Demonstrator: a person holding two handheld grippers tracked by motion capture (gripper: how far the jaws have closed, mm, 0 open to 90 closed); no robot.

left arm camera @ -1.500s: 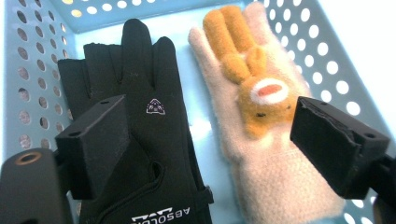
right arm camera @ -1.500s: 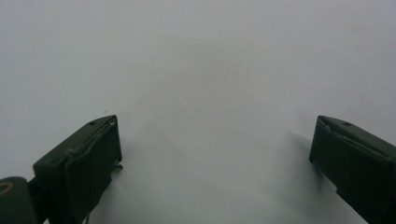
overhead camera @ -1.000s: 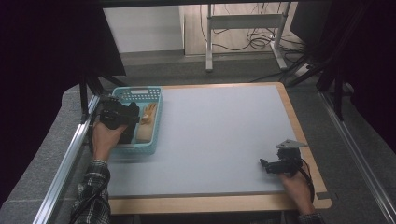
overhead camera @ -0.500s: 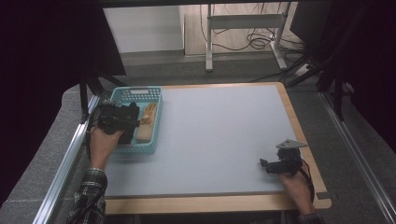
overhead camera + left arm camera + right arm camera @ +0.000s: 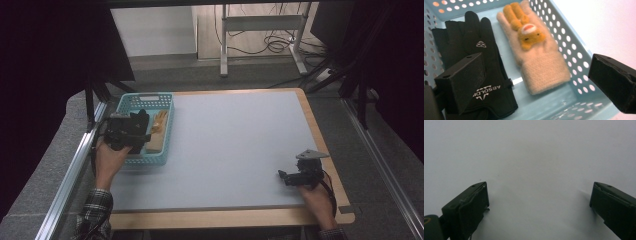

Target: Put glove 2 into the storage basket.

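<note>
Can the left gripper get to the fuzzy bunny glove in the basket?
Probably yes. The left gripper hangs open right above the blue basket, and the bunny glove lies flat and uncovered beside the black glove, with nothing on top.

White lettering reading "ABSOLDI…" is showing on the cuff of the black glove (image 5: 484, 67) in the left gripper view, upside down to the camera, with its last letters running behind a black jaw. A small white three-cornered emblem is sitting on the back of that same glove. Nothing else readable is appearing in the other views.
</note>
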